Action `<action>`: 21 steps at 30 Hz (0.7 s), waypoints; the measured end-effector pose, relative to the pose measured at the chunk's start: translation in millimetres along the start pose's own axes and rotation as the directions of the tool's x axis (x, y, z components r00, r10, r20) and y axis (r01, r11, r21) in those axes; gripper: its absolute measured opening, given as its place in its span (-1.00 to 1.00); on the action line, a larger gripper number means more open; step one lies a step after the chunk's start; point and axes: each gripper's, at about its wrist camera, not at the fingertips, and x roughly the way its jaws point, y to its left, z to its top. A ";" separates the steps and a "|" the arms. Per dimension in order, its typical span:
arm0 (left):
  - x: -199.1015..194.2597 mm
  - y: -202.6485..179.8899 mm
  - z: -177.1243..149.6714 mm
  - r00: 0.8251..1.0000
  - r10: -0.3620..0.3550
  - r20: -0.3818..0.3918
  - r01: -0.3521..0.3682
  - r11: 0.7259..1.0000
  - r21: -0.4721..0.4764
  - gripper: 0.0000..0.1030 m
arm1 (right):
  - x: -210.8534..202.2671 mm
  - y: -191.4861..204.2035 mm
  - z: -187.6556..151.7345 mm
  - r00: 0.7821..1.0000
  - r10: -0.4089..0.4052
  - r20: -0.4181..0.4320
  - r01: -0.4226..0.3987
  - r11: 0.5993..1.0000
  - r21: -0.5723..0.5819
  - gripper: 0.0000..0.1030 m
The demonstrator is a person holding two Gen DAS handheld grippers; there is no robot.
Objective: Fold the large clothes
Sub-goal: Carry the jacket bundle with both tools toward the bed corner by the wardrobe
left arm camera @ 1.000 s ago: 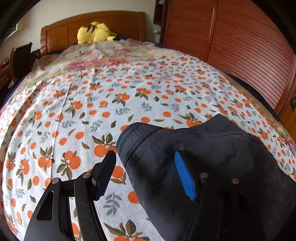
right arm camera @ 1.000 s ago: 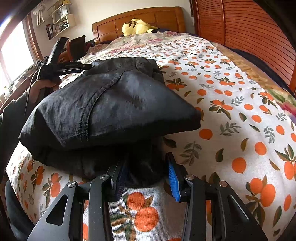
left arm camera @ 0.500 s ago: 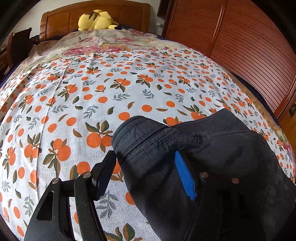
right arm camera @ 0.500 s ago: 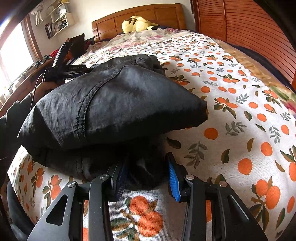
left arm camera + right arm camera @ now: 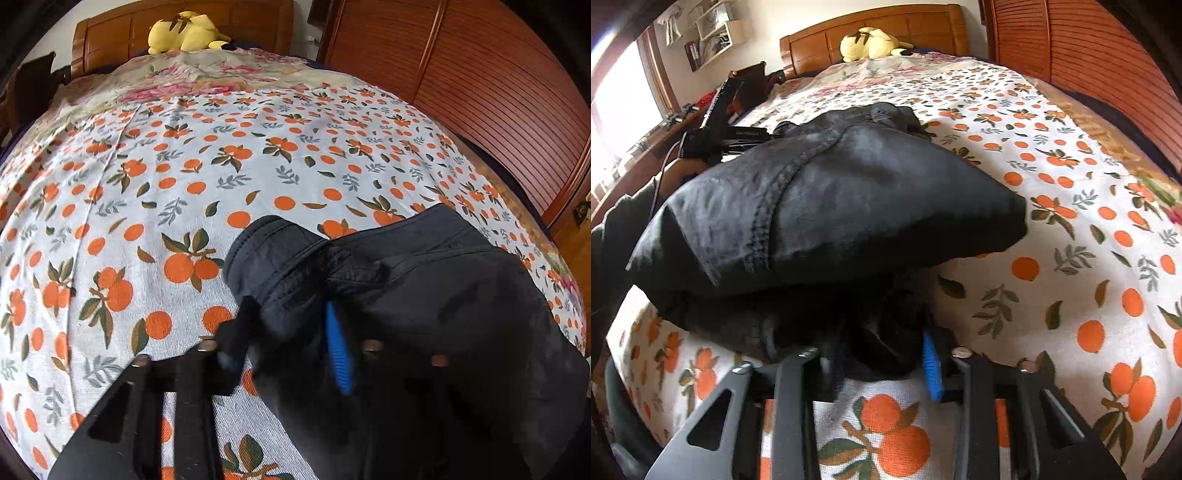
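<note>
A: Where is the big, dark, soft cloth garment (image 5: 827, 206) found?

B: It is piled in thick folds on the white bed sheet printed with oranges (image 5: 155, 192). One bunch of it is pinched between the fingers of the left gripper (image 5: 288, 336). Another bunch is squeezed in the right gripper (image 5: 882, 354), at the near edge of the pile.

A: How is it likely to be felt?

B: It is probably floppy and a bit heavy, so it can be bent easily, but it may sag. Thick stitched edges (image 5: 273, 291) are best held, since thin single layers could be slipped out of.

A: Is anything else seen?

B: A yellow stuffed toy (image 5: 868, 42) is seen far off by the wooden headboard (image 5: 916, 26).
</note>
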 end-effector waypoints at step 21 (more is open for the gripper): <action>-123.9 -145.8 29.2 0.968 0.043 0.248 -0.096 0.974 0.206 -0.74 | -117.4 -77.2 14.8 0.931 0.018 0.363 -0.031 0.999 0.031 -0.87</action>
